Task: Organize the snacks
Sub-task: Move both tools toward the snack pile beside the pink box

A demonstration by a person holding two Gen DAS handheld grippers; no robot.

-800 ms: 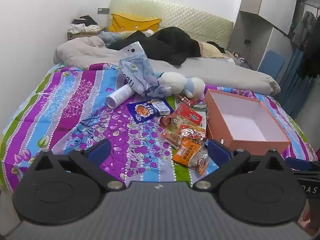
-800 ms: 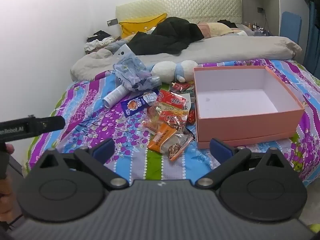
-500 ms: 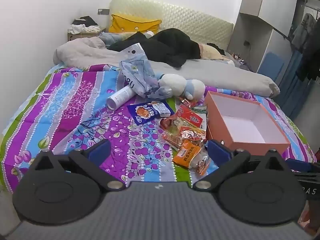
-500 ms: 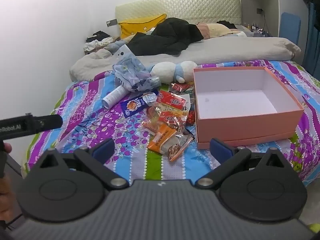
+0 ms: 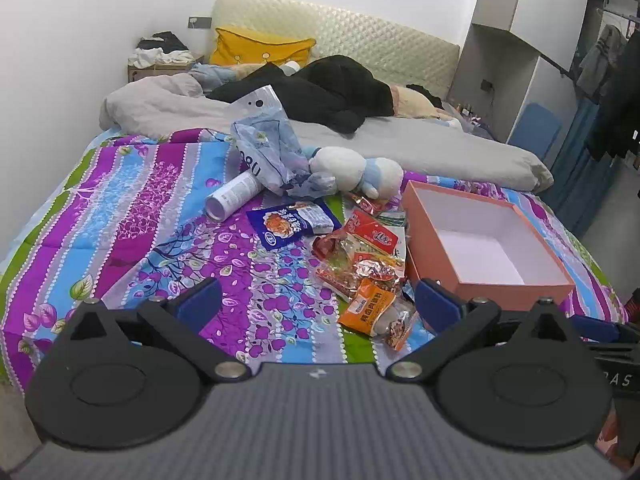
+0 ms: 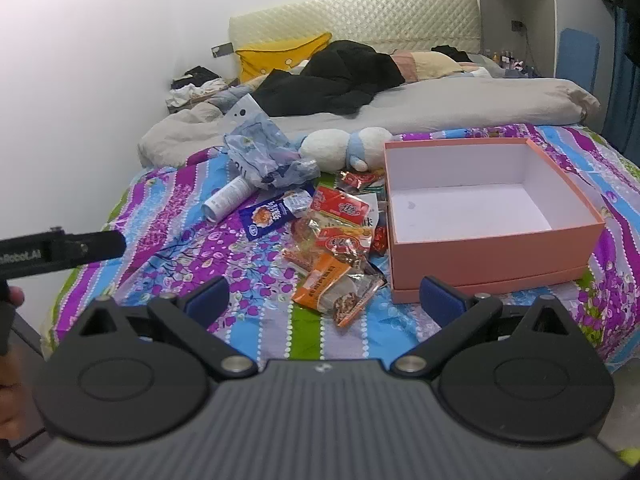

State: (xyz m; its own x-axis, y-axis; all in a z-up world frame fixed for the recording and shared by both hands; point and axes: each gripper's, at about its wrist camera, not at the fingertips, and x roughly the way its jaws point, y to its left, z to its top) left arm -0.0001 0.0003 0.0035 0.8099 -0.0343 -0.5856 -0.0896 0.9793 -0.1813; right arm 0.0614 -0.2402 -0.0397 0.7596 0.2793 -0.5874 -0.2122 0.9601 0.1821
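Left claw (image 5: 318,304) and right claw (image 6: 326,298) both spread wide, holding nothing, above the near edge of the bed (image 5: 120,216). Snack packets (image 6: 334,240) piled on the bedspread, just left of the empty pink box (image 6: 492,248).

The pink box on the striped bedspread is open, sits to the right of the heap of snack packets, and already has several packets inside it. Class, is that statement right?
Not quite. The pink box is open and sits to the right of the snack packets on the bedspread, but it holds no packets: the right wrist view shows its white inside bare.
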